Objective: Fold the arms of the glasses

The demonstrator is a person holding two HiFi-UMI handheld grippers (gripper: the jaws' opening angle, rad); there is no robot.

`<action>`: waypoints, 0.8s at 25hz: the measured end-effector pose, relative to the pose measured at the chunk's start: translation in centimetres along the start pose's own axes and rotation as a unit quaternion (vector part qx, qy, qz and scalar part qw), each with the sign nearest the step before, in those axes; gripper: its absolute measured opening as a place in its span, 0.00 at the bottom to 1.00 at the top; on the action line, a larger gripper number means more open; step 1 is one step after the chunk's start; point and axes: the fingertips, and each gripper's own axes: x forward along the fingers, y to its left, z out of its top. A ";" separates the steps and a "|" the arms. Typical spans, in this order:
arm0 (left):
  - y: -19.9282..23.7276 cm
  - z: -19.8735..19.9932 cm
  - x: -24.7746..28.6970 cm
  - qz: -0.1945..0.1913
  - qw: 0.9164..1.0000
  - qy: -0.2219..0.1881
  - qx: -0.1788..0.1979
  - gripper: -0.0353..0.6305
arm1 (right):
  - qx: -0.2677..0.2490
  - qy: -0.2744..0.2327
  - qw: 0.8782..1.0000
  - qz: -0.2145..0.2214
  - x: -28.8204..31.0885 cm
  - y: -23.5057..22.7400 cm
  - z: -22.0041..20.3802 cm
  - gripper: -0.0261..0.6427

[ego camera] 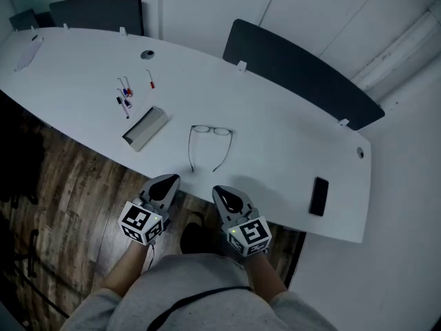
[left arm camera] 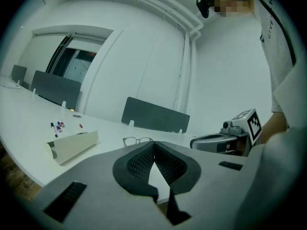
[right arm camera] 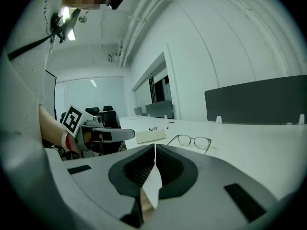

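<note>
A pair of thin-framed glasses (ego camera: 210, 131) lies on the white table (ego camera: 275, 136) with both arms spread open, pointing toward the near edge. The same glasses (left arm camera: 137, 141) show beyond the left jaws and, in the right gripper view, the glasses (right arm camera: 191, 141) lie ahead and to the right. My left gripper (ego camera: 167, 181) is shut and empty at the table's near edge, left of the arms. My right gripper (ego camera: 219, 192) is shut and empty too, just right of them. Neither touches the glasses.
A beige open case (ego camera: 145, 127) lies left of the glasses, with several small pens (ego camera: 125, 95) behind it. A black phone (ego camera: 319, 196) rests near the right front edge. Dark divider panels (ego camera: 303, 73) stand along the far edge. Wood floor (ego camera: 76, 205) lies below.
</note>
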 end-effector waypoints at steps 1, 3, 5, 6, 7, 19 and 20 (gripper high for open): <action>0.5 0.0 0.6 0.004 1.000 0.003 0.000 0.08 | -0.002 0.003 1.000 0.002 0.5 -0.6 0.0 0.07; 1.5 -0.1 1.8 0.012 1.000 0.007 -0.001 0.08 | -0.007 0.009 1.000 0.008 1.3 -1.8 0.0 0.07; 2.4 -0.1 2.8 0.018 1.000 0.011 -0.001 0.08 | -0.010 0.013 1.000 0.013 2.0 -3.0 0.1 0.07; 2.8 0.0 3.3 0.019 1.000 0.011 -0.001 0.08 | -0.011 0.015 1.000 0.015 2.3 -3.5 0.1 0.07; 3.1 0.0 3.7 0.018 1.000 0.010 -0.001 0.08 | -0.013 0.017 1.000 0.016 2.7 -4.1 0.1 0.07; 4.4 -1.1 7.0 0.012 0.998 0.050 0.048 0.08 | -0.165 0.077 0.983 0.028 4.5 -9.3 -0.8 0.07; 4.7 -1.4 6.9 0.014 0.997 0.057 0.056 0.08 | -0.198 0.088 0.976 0.026 4.6 -9.8 -0.8 0.07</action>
